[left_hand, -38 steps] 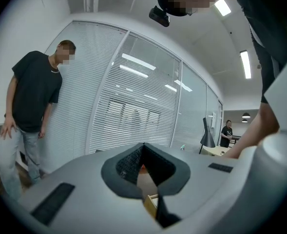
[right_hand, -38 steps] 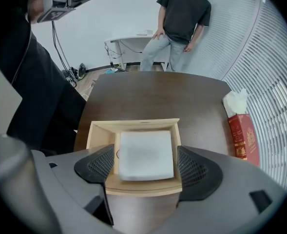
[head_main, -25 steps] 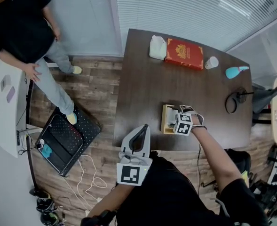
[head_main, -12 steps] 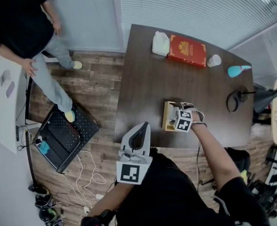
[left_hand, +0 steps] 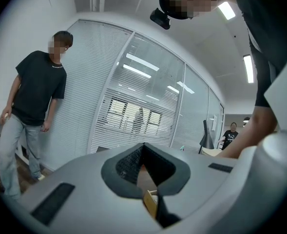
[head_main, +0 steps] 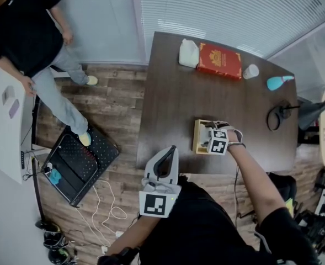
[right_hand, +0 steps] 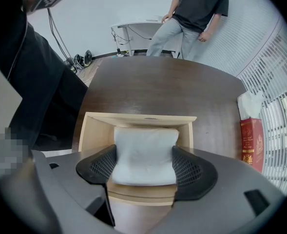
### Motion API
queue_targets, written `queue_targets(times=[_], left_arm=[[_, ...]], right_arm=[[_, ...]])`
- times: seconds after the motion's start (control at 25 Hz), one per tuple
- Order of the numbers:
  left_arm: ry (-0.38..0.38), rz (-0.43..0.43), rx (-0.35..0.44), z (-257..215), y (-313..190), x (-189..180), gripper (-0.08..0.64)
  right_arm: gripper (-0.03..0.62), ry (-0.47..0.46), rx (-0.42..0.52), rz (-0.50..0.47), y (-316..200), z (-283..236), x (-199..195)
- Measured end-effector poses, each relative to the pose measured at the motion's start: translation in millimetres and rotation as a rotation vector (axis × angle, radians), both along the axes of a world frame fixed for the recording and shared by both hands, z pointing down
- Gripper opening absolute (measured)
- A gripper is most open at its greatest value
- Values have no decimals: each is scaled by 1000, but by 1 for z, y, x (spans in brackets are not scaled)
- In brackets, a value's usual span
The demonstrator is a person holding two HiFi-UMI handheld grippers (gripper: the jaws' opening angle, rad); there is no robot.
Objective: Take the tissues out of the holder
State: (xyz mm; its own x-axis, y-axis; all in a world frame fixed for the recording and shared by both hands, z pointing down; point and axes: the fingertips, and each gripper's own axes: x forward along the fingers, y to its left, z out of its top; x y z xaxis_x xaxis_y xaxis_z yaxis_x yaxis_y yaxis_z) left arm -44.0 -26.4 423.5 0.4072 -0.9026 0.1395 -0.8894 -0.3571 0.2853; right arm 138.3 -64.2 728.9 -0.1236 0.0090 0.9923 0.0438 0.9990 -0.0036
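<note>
my right tongs (right_hand: 144, 167) just closing, pinching tissues (right_hand: 144, 145) in holder (head_main: 197, 137) at 6 o'clock of counter (head_main: 179, 93); nothing out yet. left tongs (left_hand: 143, 147) pressed together.

We look down our right gripper (right_hand: 144, 165) at a pale wooden open-topped holder (right_hand: 97, 130) on a dark brown wooden table (right_hand: 158, 84). Its 2 black mesh-faced jaws have just been closing and press in both sides of the soft white stack of tissues (right_hand: 144, 152) standing in the holder. Near the table's right edge lie a red box with gold print (right_hand: 253, 143) and a crumpled white bundle (right_hand: 250, 104). Beyond the table stands 1 person in a black T-shirt (right_hand: 194, 4).
</note>
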Motion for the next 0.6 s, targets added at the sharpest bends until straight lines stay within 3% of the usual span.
queue_targets(times=[0.6], left_arm=[[26,71,22,-6,-4,13,-2]], right_arm=[[370,2,57,-1,0,-39,6]])
